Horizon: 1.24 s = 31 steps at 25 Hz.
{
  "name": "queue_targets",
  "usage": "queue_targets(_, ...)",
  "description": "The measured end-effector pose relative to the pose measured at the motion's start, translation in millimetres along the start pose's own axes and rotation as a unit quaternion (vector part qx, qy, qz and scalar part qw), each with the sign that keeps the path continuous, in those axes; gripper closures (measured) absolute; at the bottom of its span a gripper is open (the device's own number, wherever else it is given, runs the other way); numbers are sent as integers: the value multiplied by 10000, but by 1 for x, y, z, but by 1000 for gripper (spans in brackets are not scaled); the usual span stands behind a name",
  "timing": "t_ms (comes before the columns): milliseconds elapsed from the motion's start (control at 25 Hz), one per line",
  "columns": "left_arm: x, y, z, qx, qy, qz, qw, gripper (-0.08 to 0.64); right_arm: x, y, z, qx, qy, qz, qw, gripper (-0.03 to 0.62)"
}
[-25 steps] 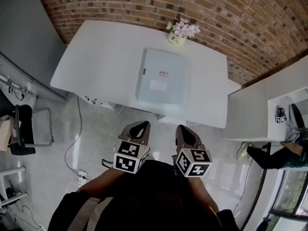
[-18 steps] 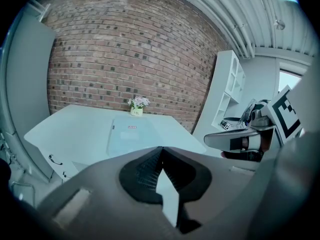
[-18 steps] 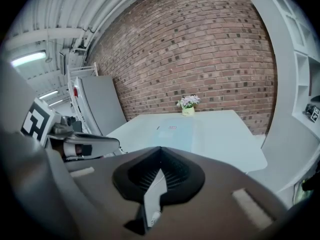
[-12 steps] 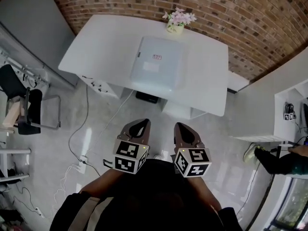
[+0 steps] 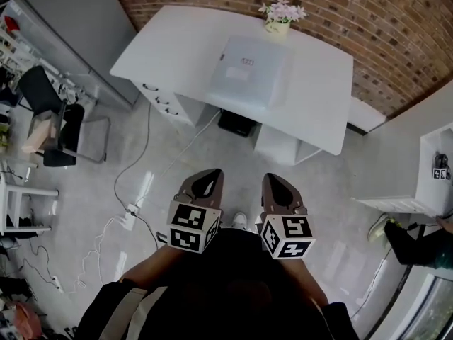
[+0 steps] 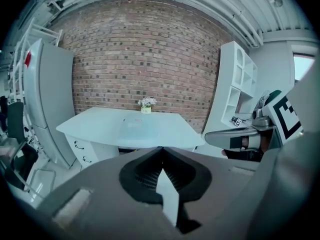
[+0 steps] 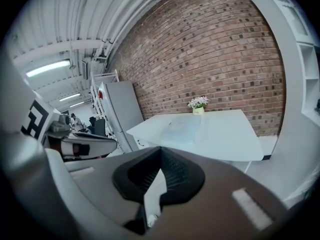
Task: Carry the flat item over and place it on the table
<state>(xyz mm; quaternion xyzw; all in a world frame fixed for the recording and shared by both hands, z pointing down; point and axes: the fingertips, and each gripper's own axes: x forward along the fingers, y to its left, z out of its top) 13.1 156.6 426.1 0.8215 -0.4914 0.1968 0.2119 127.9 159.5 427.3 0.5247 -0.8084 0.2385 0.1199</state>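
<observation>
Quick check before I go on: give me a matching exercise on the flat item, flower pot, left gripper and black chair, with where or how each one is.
1 flat item
2 flower pot
3 left gripper
4 black chair

A on the floor, left of the table
B at the table's back edge by the brick wall
C shut, nothing between the jaws
D lying flat on the tabletop

Pairs: 1-D, 2-B, 3-C, 4-A

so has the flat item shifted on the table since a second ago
No. The flat item lies in the same place on the white table, still just in front of the flower pot; only the view has drawn back.
</observation>
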Motion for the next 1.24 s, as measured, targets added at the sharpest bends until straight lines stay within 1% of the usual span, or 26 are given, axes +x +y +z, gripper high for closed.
queue_targets(160, -12, -4, -9, 15, -114, 109, 9999, 560, -9, 10, -3, -205, -114, 65, 9997, 592)
queue_targets(280, -14, -4, -28, -92, -64, 132, 9998, 560, -10, 15, -21, -333, 37, 113, 9994, 592)
queue_targets(360, -16, -4, -34, -167, -57, 159, 9997, 560, -10, 16, -30, -362, 150, 137, 9991, 592)
queue_targets(520, -20, -3, -31, -172, -144, 191, 9996, 560, -10, 16, -28, -354, 162, 109, 9992, 592)
queue_targets(720, -26, 5, -33, -251, -151, 251, 9993, 560, -5, 23, -28, -437, 196, 122, 9988, 592)
queue_targets(1240, -27, 15, -34, -232, -201, 234, 9993, 560, -1, 30, -27, -447, 173, 74, 9988, 592)
